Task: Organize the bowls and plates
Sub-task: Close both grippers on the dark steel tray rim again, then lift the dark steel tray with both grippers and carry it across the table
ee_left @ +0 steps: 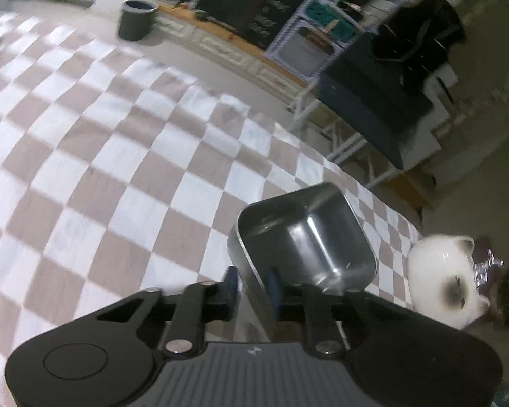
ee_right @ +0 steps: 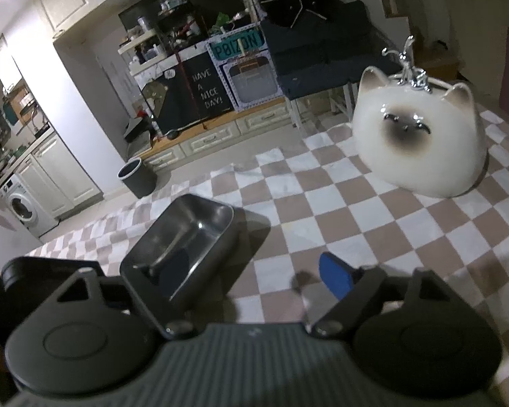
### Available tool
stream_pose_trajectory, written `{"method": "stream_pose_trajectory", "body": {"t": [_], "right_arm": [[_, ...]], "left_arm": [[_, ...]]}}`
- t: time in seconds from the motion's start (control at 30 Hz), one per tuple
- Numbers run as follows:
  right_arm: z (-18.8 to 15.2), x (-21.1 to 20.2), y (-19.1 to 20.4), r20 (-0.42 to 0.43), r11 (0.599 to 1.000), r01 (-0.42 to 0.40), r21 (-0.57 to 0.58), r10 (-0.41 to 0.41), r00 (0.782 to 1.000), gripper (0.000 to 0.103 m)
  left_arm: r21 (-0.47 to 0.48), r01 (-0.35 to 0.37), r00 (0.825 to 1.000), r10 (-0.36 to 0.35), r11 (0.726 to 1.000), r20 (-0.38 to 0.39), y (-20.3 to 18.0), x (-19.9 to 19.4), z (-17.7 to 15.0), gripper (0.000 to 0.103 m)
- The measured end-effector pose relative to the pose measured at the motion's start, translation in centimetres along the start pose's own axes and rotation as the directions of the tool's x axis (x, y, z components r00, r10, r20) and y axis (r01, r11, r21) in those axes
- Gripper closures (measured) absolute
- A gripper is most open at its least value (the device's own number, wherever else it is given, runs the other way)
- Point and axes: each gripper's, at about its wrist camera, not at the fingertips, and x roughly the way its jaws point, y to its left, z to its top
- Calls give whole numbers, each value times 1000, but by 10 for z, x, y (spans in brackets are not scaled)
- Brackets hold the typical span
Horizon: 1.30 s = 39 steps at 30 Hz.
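A rectangular steel tin (ee_left: 308, 237) sits tilted over the checkered tablecloth (ee_left: 118, 169). My left gripper (ee_left: 252, 285) is shut on its near wall, one blue pad inside and one outside. In the right wrist view the same tin (ee_right: 186, 237) is at lower left, in front of my right gripper's left finger. My right gripper (ee_right: 254, 274) stands open; its right blue pad (ee_right: 336, 278) hangs free over the cloth. A white cat-faced ceramic bowl (ee_right: 420, 142) lies upside down at the far right of the table, also visible as the cat bowl (ee_left: 444, 281) to the right of the tin.
A shiny chrome ornament (ee_right: 410, 68) stands behind the cat bowl. Beyond the table edge are a grey bin (ee_right: 135, 176) on the floor, a dark bench (ee_left: 373, 108), low drawers and cluttered shelves. The checkered cloth (ee_right: 373, 224) stretches between tin and cat bowl.
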Motion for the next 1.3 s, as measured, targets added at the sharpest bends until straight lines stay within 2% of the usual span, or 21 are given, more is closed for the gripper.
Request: {"method": "stream_pose_trajectory", "body": {"t": [0.07,0.2,0.27,0.37,0.4,0.53,0.6,0.67,0.73,0.8,0.87,1.0,1.17,1.3], "right_arm": [[-1,1,1,-10,1000,-5,-6,5,1000,23],[-2,-2,3,-28,1000,-23,-13,22,999,33],[-2,-1,2,-38,999,-43,-10,43,998,37],[-4,3,4,-58,998,-68,-10,67,996,40],[-5,4,5,-64,997,-75,-11,74,995,41],[-9,7,8,-83,996,-83,-22,81,993,43],[-11,10,8,-94,998,-65,-25,63,994,48],[-13,13,7,-106,999,-43,-26,40,993,53],[-14,13,3,-102,1000,-27,-8,26,994,64],[-14,14,-2,-96,999,-30,27,32,995,86],[-16,14,-2,-104,999,-25,25,27,994,94],[-19,13,2,-117,1000,-9,-20,7,993,98],[-20,7,4,-137,999,-25,-42,19,990,98],[-16,-8,7,-120,998,-52,-47,46,992,98]], "left_arm": [[102,-19,1000,18,995,7,-5,-3,4,95],[320,-30,1000,30,947,3,-11,-5,9,95],[431,-14,1000,20,902,-9,-15,-6,9,95],[583,9,999,11,812,-32,-25,-8,1,95],[615,31,999,2,788,-52,-27,-9,-1,95],[671,93,994,-30,736,-105,-28,-12,-10,95],[683,110,992,-43,722,-115,-29,-13,-14,95],[682,120,991,-51,722,-121,-28,-13,-16,95],[666,117,992,-52,736,-118,-28,-12,-17,94],[632,109,992,-47,767,-114,-26,-11,-17,94],[591,96,992,-32,801,-118,-25,-7,-18,94],[553,62,995,-5,831,-103,-26,-5,-20,97],[534,42,998,-7,845,-67,-28,-22,-22,97],[521,35,999,-21,853,-31,-32,-45,-24,97]]}}
